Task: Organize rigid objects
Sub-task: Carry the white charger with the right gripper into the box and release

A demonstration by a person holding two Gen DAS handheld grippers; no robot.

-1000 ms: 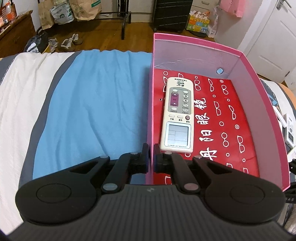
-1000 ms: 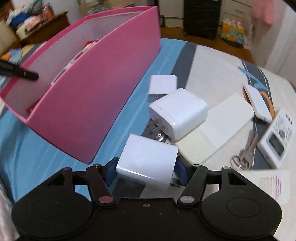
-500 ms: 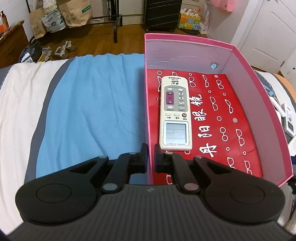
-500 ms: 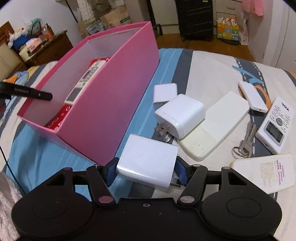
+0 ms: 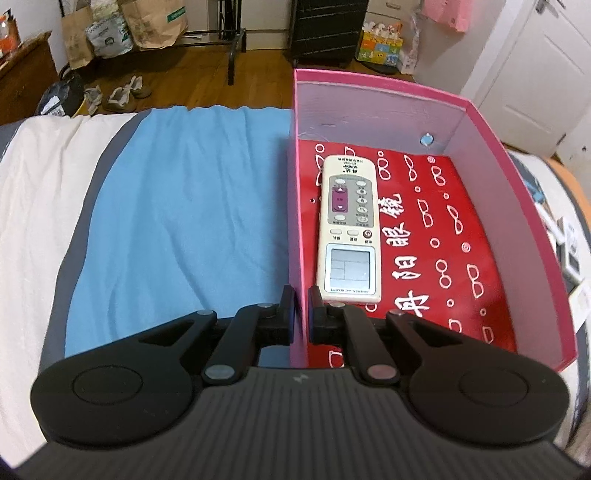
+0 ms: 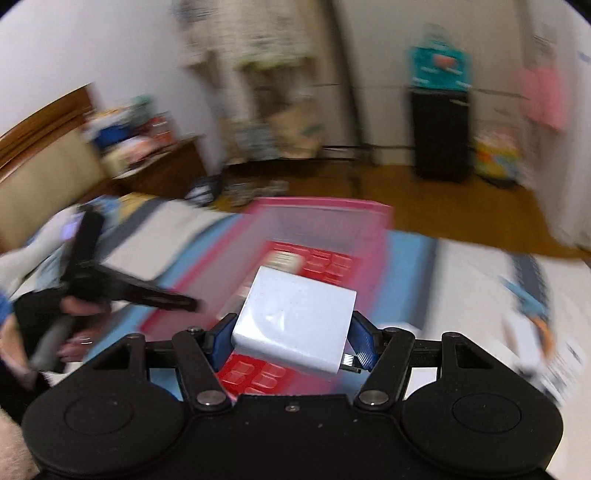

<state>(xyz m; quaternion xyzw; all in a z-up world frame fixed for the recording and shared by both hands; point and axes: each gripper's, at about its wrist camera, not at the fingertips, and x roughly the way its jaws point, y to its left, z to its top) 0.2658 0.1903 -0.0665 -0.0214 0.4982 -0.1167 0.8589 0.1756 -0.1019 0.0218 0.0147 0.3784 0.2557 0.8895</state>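
A pink box [image 5: 517,177] with a red printed floor lies on the bed. A cream remote control [image 5: 350,225] lies inside it along the left wall. My left gripper [image 5: 300,314] is shut on the box's left wall near its front corner. My right gripper [image 6: 291,332] is shut on a white charger block [image 6: 295,317] and holds it in the air above the pink box [image 6: 317,218]. The right wrist view is motion-blurred. The left gripper also shows there [image 6: 110,288] at the box's left side.
The bed cover has a blue band [image 5: 177,221] left of the box and white [image 5: 33,206] beyond it. A few small white devices [image 5: 570,254] lie right of the box. Wooden floor, bags and a black case [image 5: 328,29] are past the bed.
My right gripper has lifted the white charger off the bed and swung it left, over the pink box. My left gripper stays clamped on the box wall.
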